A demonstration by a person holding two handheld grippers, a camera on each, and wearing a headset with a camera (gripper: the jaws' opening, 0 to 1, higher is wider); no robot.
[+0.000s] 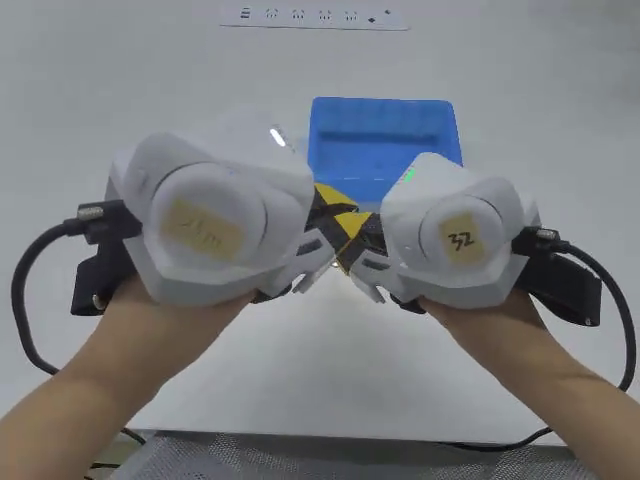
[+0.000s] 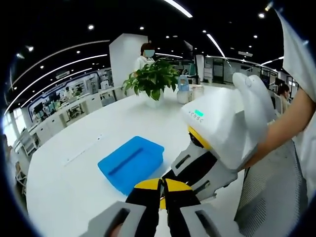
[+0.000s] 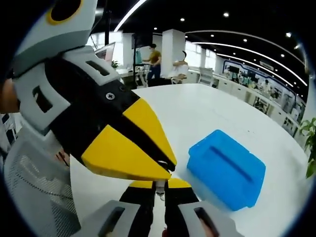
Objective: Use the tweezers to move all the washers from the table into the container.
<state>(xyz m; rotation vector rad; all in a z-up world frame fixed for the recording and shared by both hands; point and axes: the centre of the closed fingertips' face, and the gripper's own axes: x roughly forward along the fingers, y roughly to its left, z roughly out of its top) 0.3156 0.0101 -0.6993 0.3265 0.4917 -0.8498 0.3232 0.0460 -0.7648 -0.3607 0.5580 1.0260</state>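
I hold both grippers close together over the white table (image 1: 320,350), their yellow tips meeting in front of me. My left gripper (image 1: 338,208) (image 2: 162,186) has its jaws pressed together with nothing seen between them. In the right gripper view its shut yellow tips (image 3: 170,165) cross in from the left. My right gripper (image 1: 352,238) (image 3: 159,186) also looks shut, with only a thin slit between its jaws. The blue container (image 1: 385,140) (image 2: 131,163) (image 3: 227,168) sits just beyond the tips and looks empty.
At the table's far edge lies a pale strip (image 1: 315,16) with a row of small dark things, too small to identify. A potted plant (image 2: 153,81) stands at the table's far end. Mesh flooring (image 1: 300,460) lies below the near edge.
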